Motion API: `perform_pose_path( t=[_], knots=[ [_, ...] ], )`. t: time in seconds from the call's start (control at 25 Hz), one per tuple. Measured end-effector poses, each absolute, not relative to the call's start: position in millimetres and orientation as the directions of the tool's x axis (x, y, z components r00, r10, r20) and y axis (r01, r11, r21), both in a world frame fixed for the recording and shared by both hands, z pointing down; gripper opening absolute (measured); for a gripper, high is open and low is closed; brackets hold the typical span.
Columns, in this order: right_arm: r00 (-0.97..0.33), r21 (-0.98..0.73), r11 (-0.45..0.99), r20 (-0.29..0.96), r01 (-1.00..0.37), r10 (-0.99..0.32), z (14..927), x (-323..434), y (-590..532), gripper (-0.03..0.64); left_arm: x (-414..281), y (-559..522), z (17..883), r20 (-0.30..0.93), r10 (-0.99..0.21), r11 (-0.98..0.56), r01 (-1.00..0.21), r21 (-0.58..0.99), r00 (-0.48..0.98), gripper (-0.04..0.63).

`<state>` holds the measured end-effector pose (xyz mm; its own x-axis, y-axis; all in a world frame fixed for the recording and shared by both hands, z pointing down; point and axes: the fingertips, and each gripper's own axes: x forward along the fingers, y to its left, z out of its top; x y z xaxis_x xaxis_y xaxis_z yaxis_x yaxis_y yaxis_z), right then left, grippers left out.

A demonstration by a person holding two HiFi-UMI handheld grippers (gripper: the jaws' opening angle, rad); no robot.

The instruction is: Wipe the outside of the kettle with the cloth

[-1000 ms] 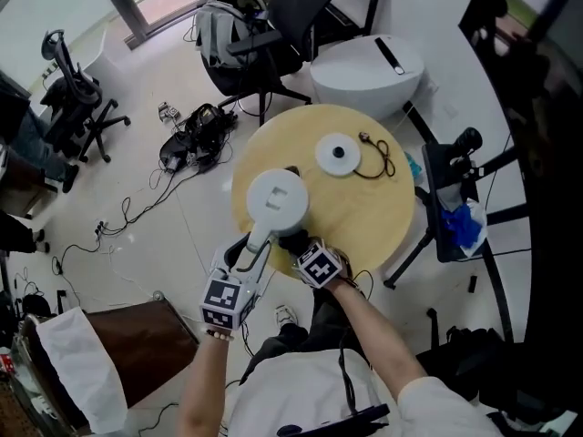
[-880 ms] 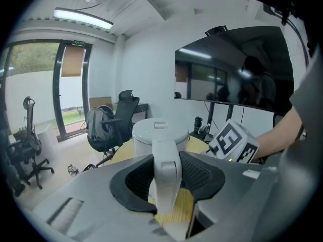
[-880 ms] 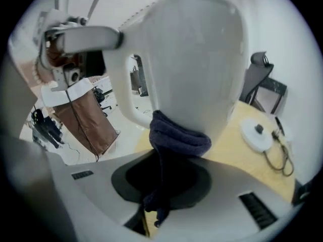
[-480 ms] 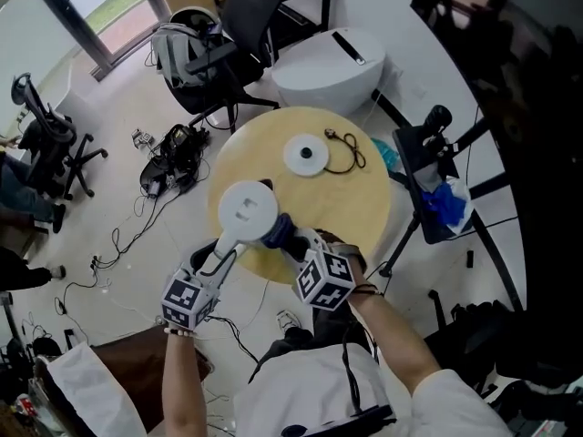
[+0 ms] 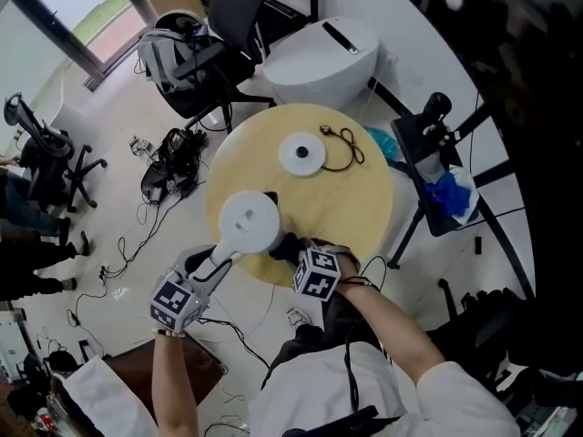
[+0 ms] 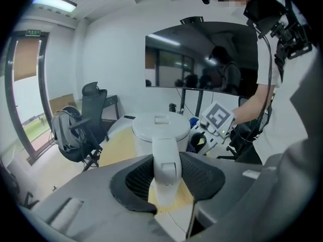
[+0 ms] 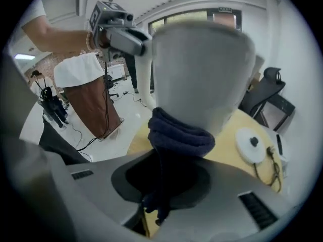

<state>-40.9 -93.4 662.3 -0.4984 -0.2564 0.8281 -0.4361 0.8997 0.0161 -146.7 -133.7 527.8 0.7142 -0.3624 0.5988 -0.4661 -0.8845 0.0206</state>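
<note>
Left gripper [image 6: 166, 178]: jaws part-open, clamped on the kettle handle [image 6: 166, 163], pads pressing both sides. It carries the white kettle [image 5: 248, 224] over the near-left edge of the round wooden table [image 5: 351, 203]. Can't tell if the kettle's bottom touches the tabletop.

Right gripper [image 7: 164, 185]: jaws shut on a dark blue cloth [image 7: 179, 135]. The bunched end sticks out past the tips and presses on the kettle's outer wall, low on the side opposite the handle. A loose tail hangs down between the jaws.

Kettle lid is closed, so what's inside isn't visible.

Kettle base [image 5: 301, 153], a white disc, sits on the table well apart from the kettle, nothing on it. Its dark cord [image 5: 344, 148] is looped just beside it.

Brown bin [image 7: 88, 97] with a white liner stands on the floor behind the left arm. Its inside isn't visible.
</note>
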Motion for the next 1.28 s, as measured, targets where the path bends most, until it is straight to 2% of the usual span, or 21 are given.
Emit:
perform_pose_path(
  t=[0.16, 0.32, 0.6, 0.92, 1.08, 1.28],
  knots=[
    [-0.485, -0.066, 0.897, 0.857, -0.437, -0.173, 705.9, -42.1, -90.4, 0.072, -147.5, -134.6, 530.9, 0.634, -0.299, -0.914, -0.405, 0.025, 0.713, 0.166],
    [-0.481, -0.075, 0.903, 0.863, -0.423, -0.153, 715.7, -40.5, -88.4, 0.072, -149.6, -137.5, 535.8, 0.700, -0.222, -0.946, -0.325, 0.016, 0.679, 0.167],
    [-0.468, 0.072, 0.907, 0.838, -0.415, -0.281, 669.0, -23.8, -95.9, 0.073, -146.6, -152.7, 531.0, 0.751, -0.143, -0.977, -0.214, -0.003, 0.645, 0.166],
    [-0.477, 0.257, 0.889, 0.769, -0.378, -0.425, 581.1, -2.0, -107.7, 0.074, -149.2, -163.3, 540.8, 0.842, -0.097, -0.995, -0.057, -0.079, 0.531, 0.167],
    [-0.474, 0.308, 0.897, 0.768, -0.318, -0.431, 562.5, 0.6, -105.7, 0.074, -148.0, -171.7, 540.1, 0.871, -0.113, -0.992, -0.008, -0.124, 0.478, 0.169],
    [-0.500, 0.225, 0.931, 0.794, -0.288, -0.347, 585.7, -4.6, -101.9, 0.074, -143.2, -180.1, 538.7, 0.870, -0.135, -0.988, 0.006, -0.157, 0.474, 0.172]
  ],
)
